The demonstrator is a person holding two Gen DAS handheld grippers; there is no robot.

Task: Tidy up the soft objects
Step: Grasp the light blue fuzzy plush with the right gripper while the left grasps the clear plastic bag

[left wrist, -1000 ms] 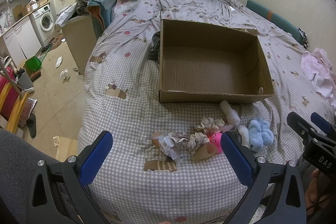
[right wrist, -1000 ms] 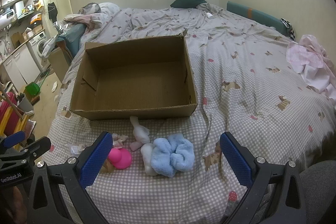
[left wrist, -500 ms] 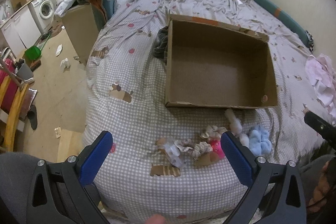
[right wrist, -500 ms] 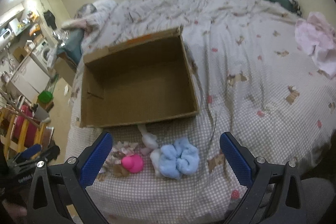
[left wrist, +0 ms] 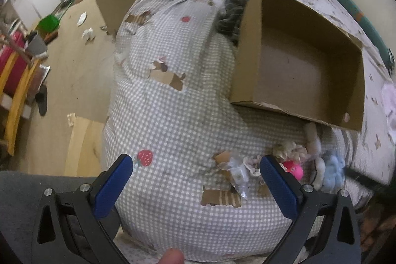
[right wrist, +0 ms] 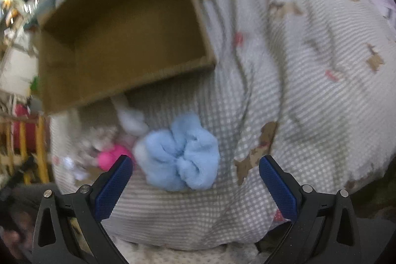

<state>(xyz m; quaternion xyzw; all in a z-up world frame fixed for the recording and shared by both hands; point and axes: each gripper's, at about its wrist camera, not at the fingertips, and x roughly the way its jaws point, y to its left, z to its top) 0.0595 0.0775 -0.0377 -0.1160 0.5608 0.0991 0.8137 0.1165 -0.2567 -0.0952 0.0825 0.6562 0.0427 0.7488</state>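
Fingers on both of your grippers stand spread wide and grasp nothing. Your left gripper [left wrist: 196,176] hangs over the near part of the bed [left wrist: 173,120], with bare checked cover between its blue pads; the right pad [left wrist: 278,186] overlaps the pile of soft things in the view, and you cannot tell whether it touches them. That pile lies on the bed just in front of the box [left wrist: 300,58]: a clear wrapper [left wrist: 236,171], frilly scrunchies [left wrist: 289,148], a pink toy [left wrist: 294,168], a white plush piece [left wrist: 313,137] and a blue scrunchie [left wrist: 333,171], all close together. The box sits open on the bed, its floor bare as far as it shows. Your right gripper [right wrist: 195,178] hovers by the blue scrunchie [right wrist: 182,153], which shows between and just beyond the open fingertips, apart from both pads. The pink toy [right wrist: 109,157] lies to its left, next to the left pad [right wrist: 113,187]; the white plush piece [right wrist: 130,119] runs from the scrunchie up to the box's [right wrist: 118,33] near wall. The right wrist view is blurred, so finer detail of the pile there is lost.
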